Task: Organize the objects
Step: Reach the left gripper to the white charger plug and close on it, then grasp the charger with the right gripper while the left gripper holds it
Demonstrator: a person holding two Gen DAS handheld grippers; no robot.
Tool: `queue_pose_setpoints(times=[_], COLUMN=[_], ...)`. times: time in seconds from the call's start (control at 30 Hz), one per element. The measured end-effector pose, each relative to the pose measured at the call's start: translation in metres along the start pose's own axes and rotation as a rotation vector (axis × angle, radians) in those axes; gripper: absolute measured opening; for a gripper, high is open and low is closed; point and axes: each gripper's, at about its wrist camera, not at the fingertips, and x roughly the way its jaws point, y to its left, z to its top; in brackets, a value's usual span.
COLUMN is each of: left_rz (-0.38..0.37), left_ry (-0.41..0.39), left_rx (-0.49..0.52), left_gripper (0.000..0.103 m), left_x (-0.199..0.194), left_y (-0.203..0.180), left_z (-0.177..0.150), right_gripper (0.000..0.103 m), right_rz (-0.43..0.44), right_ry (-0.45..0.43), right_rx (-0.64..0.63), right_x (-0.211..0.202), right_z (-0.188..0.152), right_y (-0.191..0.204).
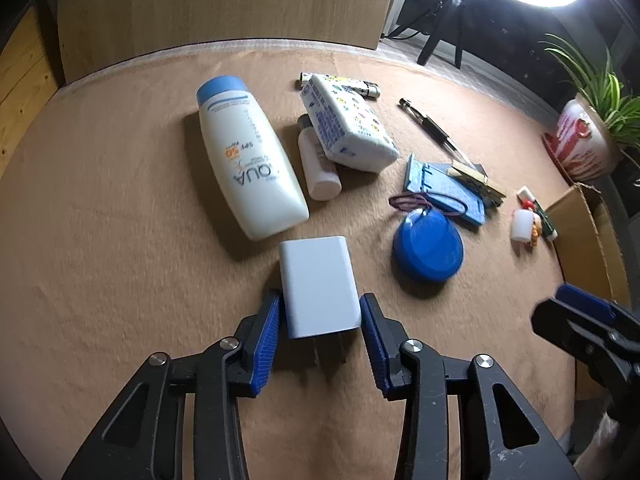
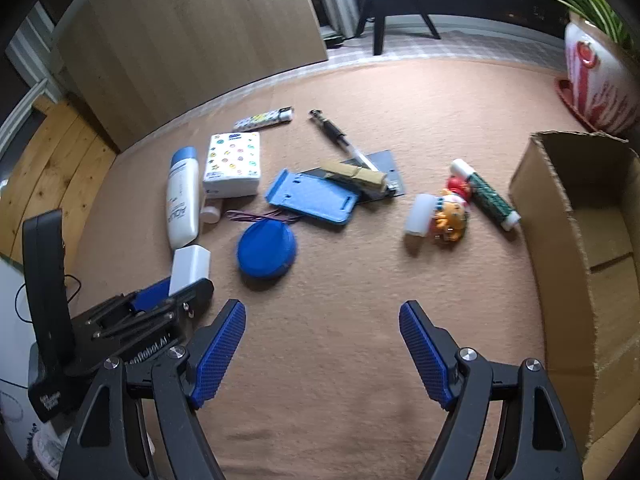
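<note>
Left hand-held gripper (image 1: 320, 328) angled steeply down, pads flanking white charger (image 1: 318, 286), contact unclear; right hand-held gripper (image 2: 322, 344) spread, empty.

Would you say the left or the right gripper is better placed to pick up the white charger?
Left. The left gripper already straddles the white charger, pads at its sides. The right gripper hangs open over bare cloth, nearer the cardboard box.

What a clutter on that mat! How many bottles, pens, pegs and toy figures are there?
Bottles: 3 - large bottle, small bottle, stubby bottle
Pens: 1 - pen
Pegs: 1 - peg
Toy figures: 1 - toy figure
Total: 6
</note>
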Motion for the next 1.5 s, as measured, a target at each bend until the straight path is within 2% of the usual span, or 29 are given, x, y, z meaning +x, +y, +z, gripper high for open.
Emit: queue_pose_setpoints(times=[0.17, 0.43, 0.5, 0.63, 0.73, 0.8, 0.93, 1.13, 1.5], left_rz=[-0.029, -0.124, -0.14, -0.165, -0.184, -0.189, -0.2, -0.209, -0.234], left_ry=[-0.003, 0.006, 0.007, 0.01, 0.012, 0.012, 0.015, 0.019, 0.03], left_rx=[0.011, 0.036, 0.042, 0.054, 0.059, 0.066, 0.065, 0.076, 0.1], left_gripper=[0.042, 0.042, 0.042, 0.042, 0.042, 0.042, 0.042, 0.042, 0.042], left_x=[-0.006, -0.02, -0.021, -0.024, -0.028, -0.028, -0.03, -0.029, -0.03], left_y=[0.002, -0.009, -0.012, -0.016, -0.017, -0.019, -0.02, -0.024, -0.049], left_z=[-0.013, -0.043, -0.049, -0.058, -0.064, -0.066, -0.068, -0.069, -0.071], right_gripper=[0.076, 0.075, 0.066, 0.061, 0.058, 0.051, 0.044, 0.025, 0.021], right_rz=[0.028, 0.123, 0.147, 0.195, 0.194, 0.204, 0.217, 0.283, 0.259], right_ry=[0.022, 0.103, 0.134, 0.193, 0.194, 0.207, 0.227, 0.254, 0.208], right_rx=[-0.01, 0.009, 0.016, 0.039, 0.01, 0.004, -0.015, 0.008, 0.035], right_x=[0.009, 0.026, 0.033, 0.046, 0.045, 0.046, 0.047, 0.046, 0.023], right_z=[0.003, -0.005, -0.007, -0.011, -0.011, -0.012, -0.015, -0.018, -0.023], right_y=[0.009, 0.019, 0.021, 0.022, 0.028, 0.03, 0.035, 0.034, 0.017])
